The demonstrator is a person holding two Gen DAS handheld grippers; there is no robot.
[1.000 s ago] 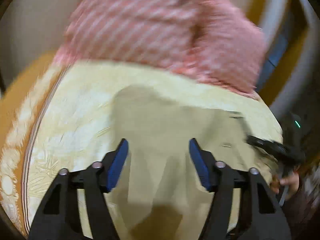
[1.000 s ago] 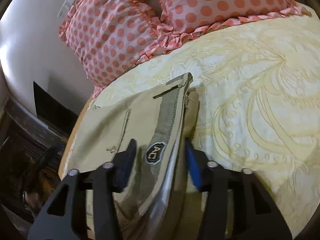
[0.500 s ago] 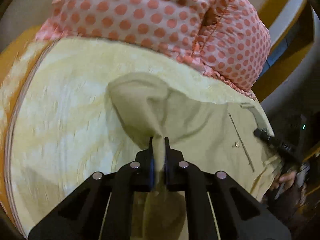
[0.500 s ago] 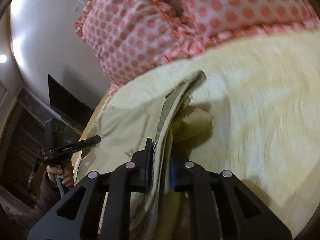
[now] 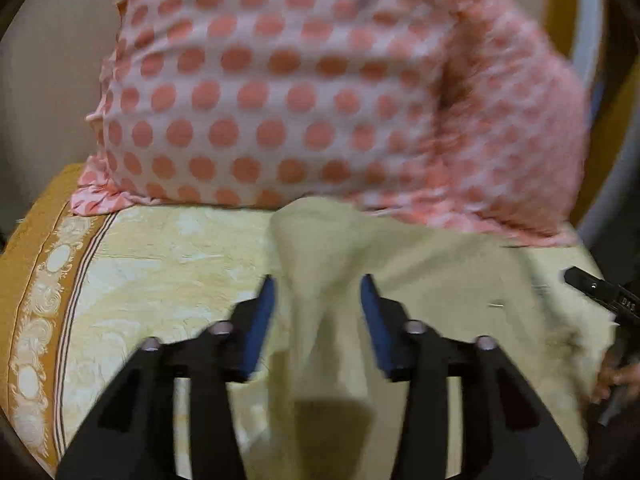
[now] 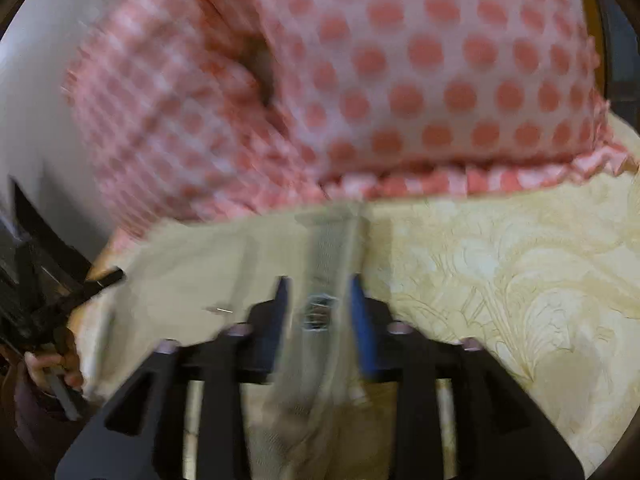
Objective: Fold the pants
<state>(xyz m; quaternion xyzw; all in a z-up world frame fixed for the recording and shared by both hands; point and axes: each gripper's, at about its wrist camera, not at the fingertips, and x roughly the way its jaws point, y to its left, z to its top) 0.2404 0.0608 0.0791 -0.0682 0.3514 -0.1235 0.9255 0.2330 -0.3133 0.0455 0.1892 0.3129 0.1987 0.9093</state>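
Note:
Beige pants (image 5: pixel 440 288) lie on a cream patterned bedspread (image 5: pixel 160 264), their far edge near the polka-dot pillows. My left gripper (image 5: pixel 318 292) is open, its blue pads on either side of a raised fold of the pants. In the right wrist view the pants (image 6: pixel 200 264) show their grey waistband (image 6: pixel 332 256) with a logo patch. My right gripper (image 6: pixel 320 294) is open, with the waistband lying between its pads. Both views are blurred by motion.
Two pink pillows (image 5: pixel 300 92) with coral dots stand against the wall at the head of the bed, also in the right wrist view (image 6: pixel 400 80). The bedspread's orange border (image 5: pixel 36 272) marks the left edge. The other gripper (image 5: pixel 600 292) and a hand show at the right.
Both grippers were shut on the pants half a second ago and have now opened. The cloth has been carried toward the pillows and let go.

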